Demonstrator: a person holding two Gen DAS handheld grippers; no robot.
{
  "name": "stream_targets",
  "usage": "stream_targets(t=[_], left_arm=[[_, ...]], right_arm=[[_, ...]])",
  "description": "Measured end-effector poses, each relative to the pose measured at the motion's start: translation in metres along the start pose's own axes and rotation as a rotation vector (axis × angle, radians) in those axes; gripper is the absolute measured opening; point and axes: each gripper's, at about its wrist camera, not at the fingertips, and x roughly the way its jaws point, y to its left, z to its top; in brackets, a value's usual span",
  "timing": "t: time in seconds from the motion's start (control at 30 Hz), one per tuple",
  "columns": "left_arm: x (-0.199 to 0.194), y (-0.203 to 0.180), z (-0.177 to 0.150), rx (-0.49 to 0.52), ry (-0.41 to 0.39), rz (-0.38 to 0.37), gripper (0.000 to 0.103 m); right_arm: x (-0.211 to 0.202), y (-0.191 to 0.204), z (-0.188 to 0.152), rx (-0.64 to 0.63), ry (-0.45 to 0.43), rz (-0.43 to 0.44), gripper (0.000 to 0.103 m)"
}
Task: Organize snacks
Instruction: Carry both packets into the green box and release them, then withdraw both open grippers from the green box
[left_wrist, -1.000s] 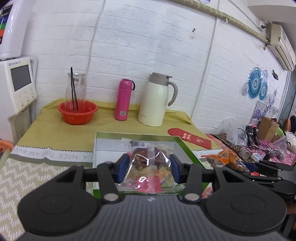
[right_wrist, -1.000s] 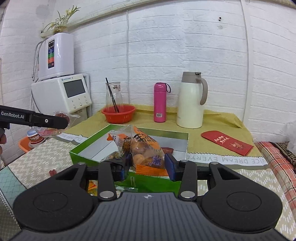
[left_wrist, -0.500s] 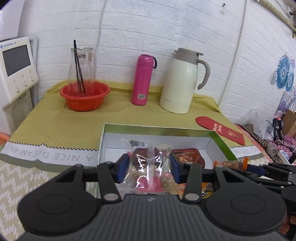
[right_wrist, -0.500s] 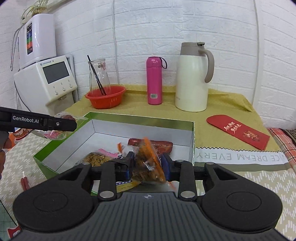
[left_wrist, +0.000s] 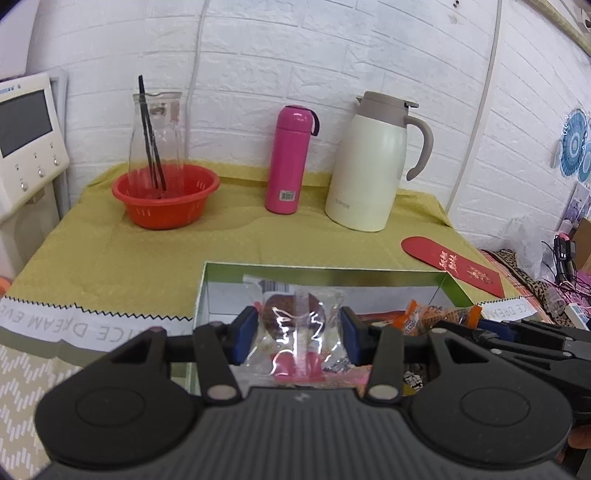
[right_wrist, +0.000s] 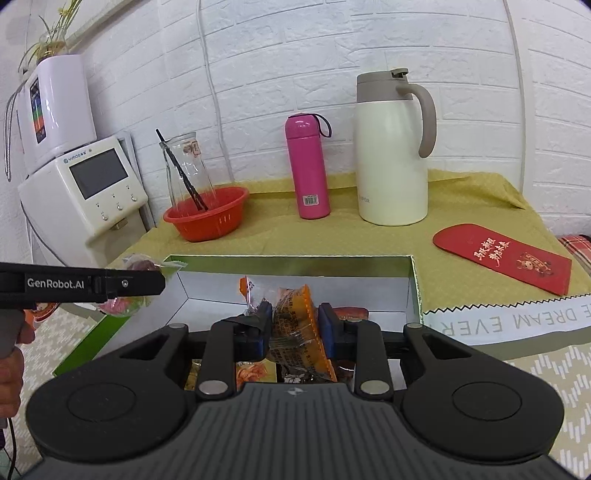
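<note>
the left gripper (left_wrist: 298, 334), jaws just opening, holds a clear snack pack (left_wrist: 298, 325); the right gripper (right_wrist: 294, 328), also just opening, holds an orange snack pack (right_wrist: 297, 325). both look light, crinkly, slippery: best pinched mid-body over the box (right_wrist: 295, 263).

I read "GenRobot.AI" on the left gripper (right_wrist: 147, 283), "SUPOR" on the cream jug (left_wrist: 373, 162), and "DREAM EVER" upside down on the bench cloth (right_wrist: 524, 321).
</note>
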Motion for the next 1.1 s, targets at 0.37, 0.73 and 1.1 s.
stream_targets(t=[0.37, 0.73, 1.1], left_arm=[[-0.009, -0.004, -0.006, -0.016, -0.052, 0.100, 0.090], [-0.052, -0.013, -0.012, 0.044, -0.081, 0.085, 0.090], [-0.146, -0.033, -0.032, 0.026, -0.080, 0.050, 0.090]], right_arm=[[-0.012, 0.015, -0.014, -0.213, -0.034, -0.050, 0.103], [-0.055, 0.026, -0.013, -0.196, -0.052, -0.033, 0.103], [-0.160, 0.043, -0.019, -0.162, -0.153, -0.012, 0.103]])
